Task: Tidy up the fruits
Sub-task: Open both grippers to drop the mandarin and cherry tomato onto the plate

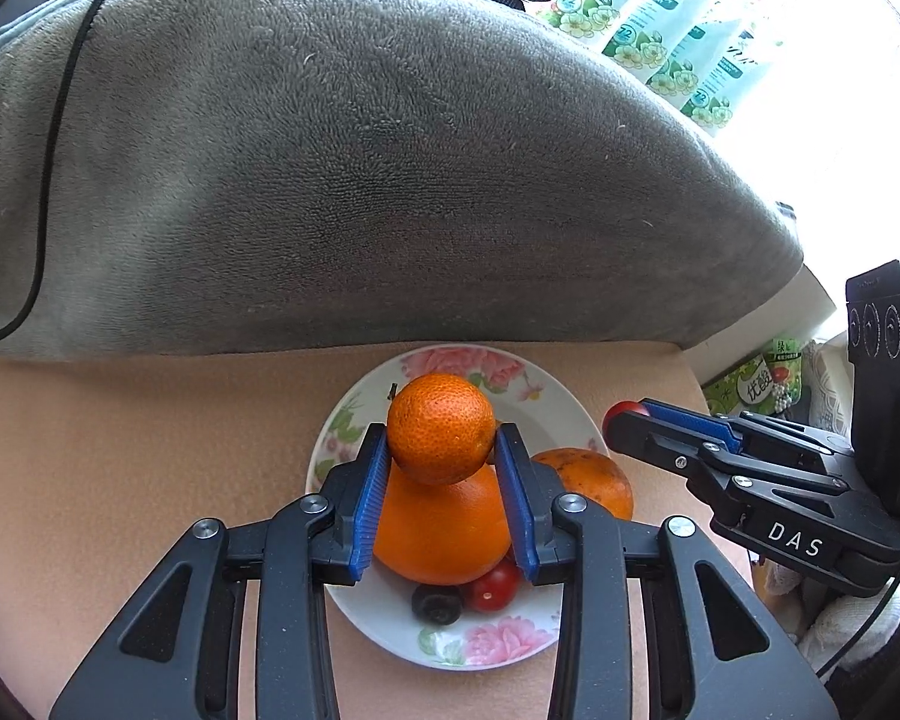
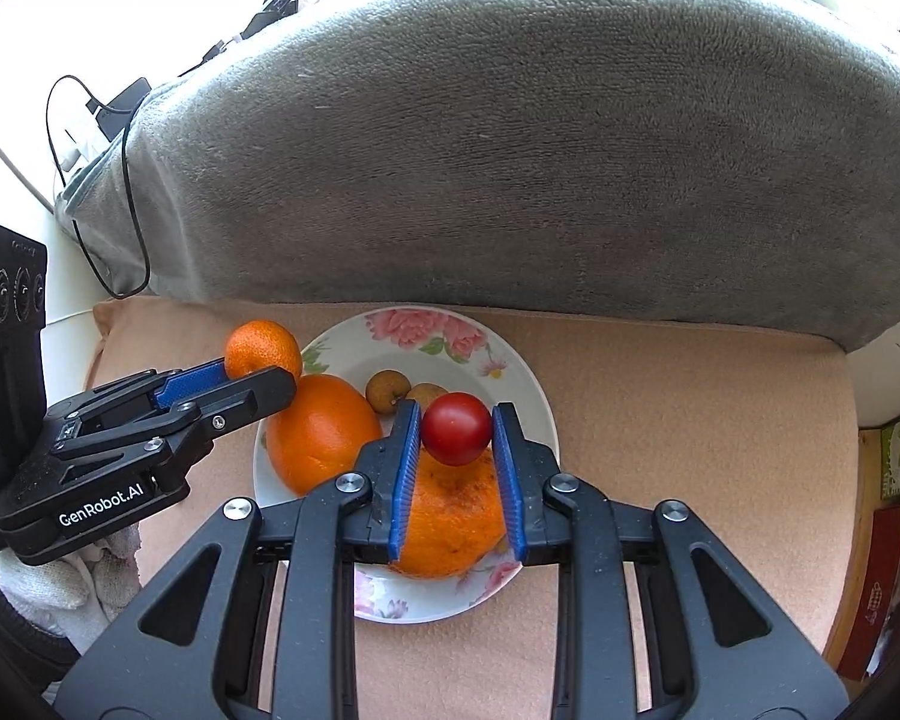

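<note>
Fruits mostly on floral plate [image 2: 528, 396] already; small orange [image 1: 440, 427] pinched in left gripper [image 1: 441, 444], cherry tomato [image 2: 456, 428] in right gripper [image 2: 456, 432], both unplaced.

Mandarin [image 1: 440, 427] and cherry tomato [image 2: 456, 428] gripped above fruit-filled floral plate [image 2: 528, 384]

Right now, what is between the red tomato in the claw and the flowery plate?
A big orange lies on the plate, right under the held tomato. The right wrist view shows it.

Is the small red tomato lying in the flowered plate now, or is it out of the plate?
Out: the small red tomato is clamped between the right gripper pads, held above the flowered plate and its oranges.
</note>
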`<state>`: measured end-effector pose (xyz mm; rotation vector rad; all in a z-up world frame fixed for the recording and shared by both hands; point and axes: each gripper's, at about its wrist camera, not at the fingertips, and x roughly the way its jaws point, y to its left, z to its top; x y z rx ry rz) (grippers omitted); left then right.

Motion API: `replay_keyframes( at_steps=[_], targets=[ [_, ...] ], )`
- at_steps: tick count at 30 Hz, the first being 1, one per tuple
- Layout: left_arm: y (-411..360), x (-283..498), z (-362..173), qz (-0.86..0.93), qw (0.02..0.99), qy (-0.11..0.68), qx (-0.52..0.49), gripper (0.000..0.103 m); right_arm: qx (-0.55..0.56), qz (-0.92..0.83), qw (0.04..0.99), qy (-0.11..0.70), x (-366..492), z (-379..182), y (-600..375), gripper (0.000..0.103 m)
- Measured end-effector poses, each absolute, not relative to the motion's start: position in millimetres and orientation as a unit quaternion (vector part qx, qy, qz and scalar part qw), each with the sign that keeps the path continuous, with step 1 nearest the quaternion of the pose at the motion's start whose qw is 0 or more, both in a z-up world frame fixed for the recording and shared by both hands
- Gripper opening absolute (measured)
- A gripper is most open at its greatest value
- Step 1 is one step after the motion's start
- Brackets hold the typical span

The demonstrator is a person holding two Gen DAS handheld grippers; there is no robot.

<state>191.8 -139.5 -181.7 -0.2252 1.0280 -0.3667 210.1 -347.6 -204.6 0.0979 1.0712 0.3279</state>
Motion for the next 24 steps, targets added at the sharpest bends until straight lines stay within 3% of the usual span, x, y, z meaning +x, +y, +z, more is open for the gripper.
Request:
replay_keyframes(
  at_steps=[5,7,9,14,18,21,24],
  targets=[
    [-142.2,191.2,-178.8,-0.177,0.851,0.484,-0.105,0.047,0.049,0.151,0.847,0.508,210.1,-204.2,-350.3,0.026],
    [-142.4,191.0,-177.7,-0.177,0.851,0.483,-0.104,0.047,0.050,0.148,0.847,0.508,209.6,-203.4,-351.8,0.031],
    [-141.9,190.8,-176.4,-0.176,0.852,0.482,-0.104,0.047,0.052,0.143,0.849,0.507,208.5,-202.4,-353.8,0.044],
    [-138.6,187.5,-174.4,-0.172,0.853,0.481,-0.107,0.055,0.055,0.134,0.851,0.505,205.5,-199.4,-357.9,0.056],
    [-136.1,183.6,-172.0,-0.170,0.854,0.480,-0.104,0.062,0.056,0.128,0.851,0.506,201.9,-197.6,-358.7,0.060],
    [-134.2,181.7,-170.1,-0.170,0.854,0.480,-0.106,0.064,0.059,0.123,0.853,0.504,198.5,-195.5,-358.6,0.073],
    [-131.1,179.0,-169.4,-0.167,0.854,0.481,-0.108,0.068,0.061,0.119,0.854,0.502,194.4,-193.3,-357.9,0.073]
  ],
)
